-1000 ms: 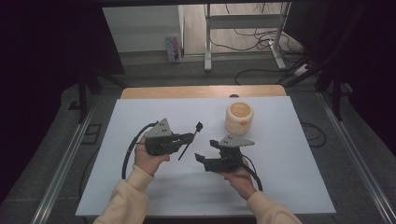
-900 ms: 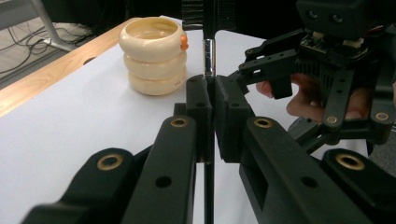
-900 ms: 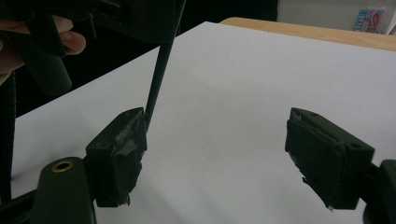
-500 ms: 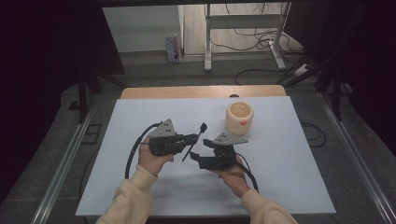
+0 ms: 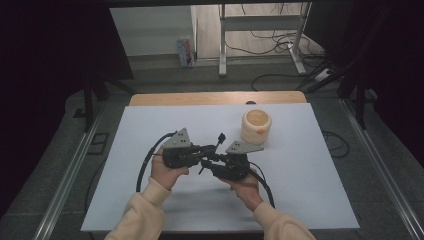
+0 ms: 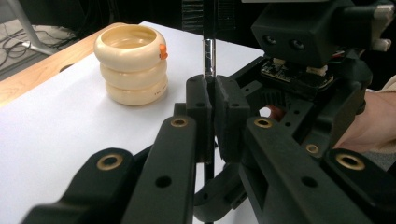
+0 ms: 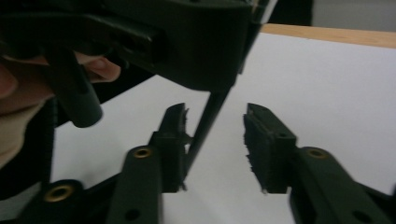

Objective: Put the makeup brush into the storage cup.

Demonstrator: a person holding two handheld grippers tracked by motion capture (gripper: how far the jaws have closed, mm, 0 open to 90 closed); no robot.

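Two tongs meet over one thin black rod [image 5: 210,152]: left tongs [image 6: 212,100] clench it, right tongs [image 7: 212,140] closing, one stacked-ring cup [image 5: 256,126] nearby.

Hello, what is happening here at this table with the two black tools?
A person holds a two-jaw gripper in each hand over a white table. The left gripper is shut on a thin dark rod with a metal section. The right gripper has its jaws around the lower part of the same rod; they have just been closing, but a gap remains on one side. It looks like a handover of the rod between the two grippers. A cream ribbed container stands farther back, untouched.
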